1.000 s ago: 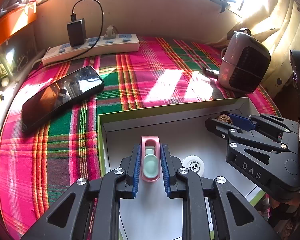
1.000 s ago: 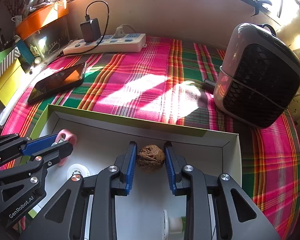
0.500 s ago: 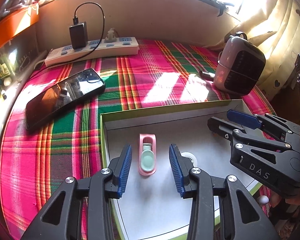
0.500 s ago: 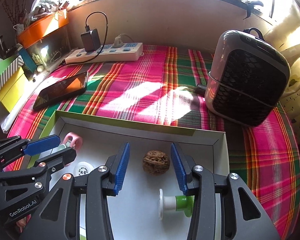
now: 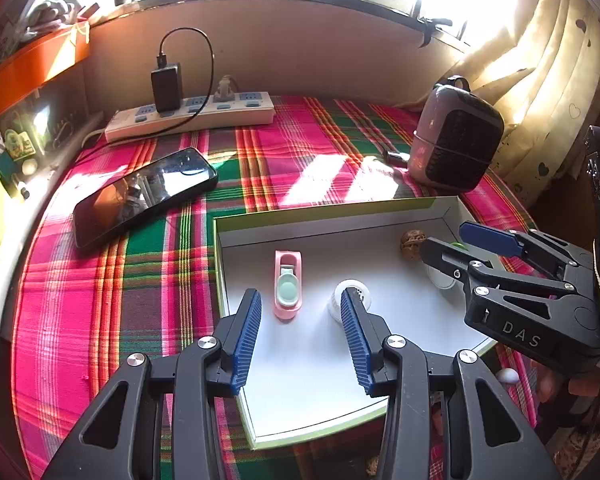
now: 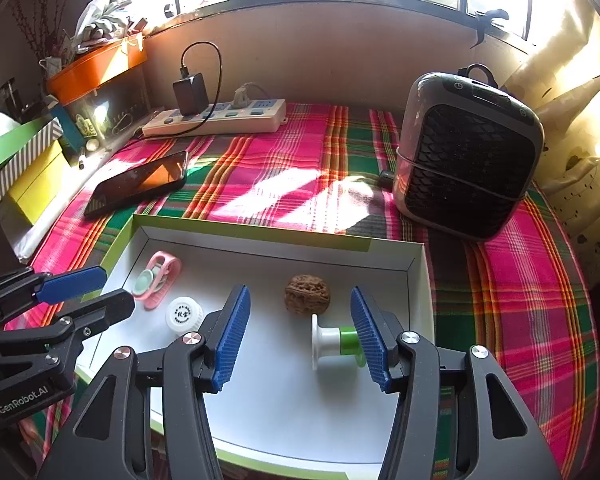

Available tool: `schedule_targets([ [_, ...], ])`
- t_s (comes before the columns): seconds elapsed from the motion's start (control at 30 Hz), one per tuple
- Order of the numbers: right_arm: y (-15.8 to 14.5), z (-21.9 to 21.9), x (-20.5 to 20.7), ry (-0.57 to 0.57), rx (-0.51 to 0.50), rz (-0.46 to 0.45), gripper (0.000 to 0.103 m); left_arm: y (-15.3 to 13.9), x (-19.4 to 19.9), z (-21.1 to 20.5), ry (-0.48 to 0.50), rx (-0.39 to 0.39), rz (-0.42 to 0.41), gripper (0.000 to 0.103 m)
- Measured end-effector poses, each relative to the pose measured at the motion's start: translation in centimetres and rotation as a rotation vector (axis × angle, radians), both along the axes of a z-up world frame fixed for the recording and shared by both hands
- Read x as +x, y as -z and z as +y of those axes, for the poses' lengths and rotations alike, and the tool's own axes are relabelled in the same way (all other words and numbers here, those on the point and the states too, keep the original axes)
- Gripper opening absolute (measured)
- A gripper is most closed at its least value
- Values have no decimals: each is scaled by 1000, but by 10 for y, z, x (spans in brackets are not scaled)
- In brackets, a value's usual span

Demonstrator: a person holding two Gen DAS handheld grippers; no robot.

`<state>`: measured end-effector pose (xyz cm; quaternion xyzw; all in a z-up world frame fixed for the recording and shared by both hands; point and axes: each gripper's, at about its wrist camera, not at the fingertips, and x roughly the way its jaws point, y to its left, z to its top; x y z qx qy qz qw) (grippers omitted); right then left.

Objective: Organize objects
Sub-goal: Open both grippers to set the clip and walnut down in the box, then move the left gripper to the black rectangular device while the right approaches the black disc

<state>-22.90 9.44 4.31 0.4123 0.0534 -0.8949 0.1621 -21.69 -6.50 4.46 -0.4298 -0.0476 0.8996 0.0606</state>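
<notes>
Here wrinkled round walnut (image 6: 307,294), ribbed blue claw (image 6: 300,336) opening, empty.

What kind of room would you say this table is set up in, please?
Probably a lived-in home room by a sunny window: a plaid tablecloth, a curtain, a power strip with a charger, and a small heater.

1. The box (image 6: 416,280) lies low in the frame, on the tablecloth (image 6: 284,168).
2. In the box, the clip (image 6: 158,280) lies at left, the cap (image 6: 184,314) just below it, the walnut (image 6: 307,294) at centre, the spool (image 6: 336,342) below the walnut.
3. The phone (image 6: 140,182) lies above left of the box, the power strip (image 6: 220,118) higher still, the heater (image 6: 466,160) at upper right.
</notes>
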Motion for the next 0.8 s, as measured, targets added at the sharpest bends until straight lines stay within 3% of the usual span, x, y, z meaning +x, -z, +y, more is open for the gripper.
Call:
schedule_targets([
  [0.37,-9,14,36,-2,-12,48,54,-10,44,-2,-15,-11,52,41],
  [0.8,-13,26,76,-13,-4,90,55,-1,81,-6,2,47,30,44],
])
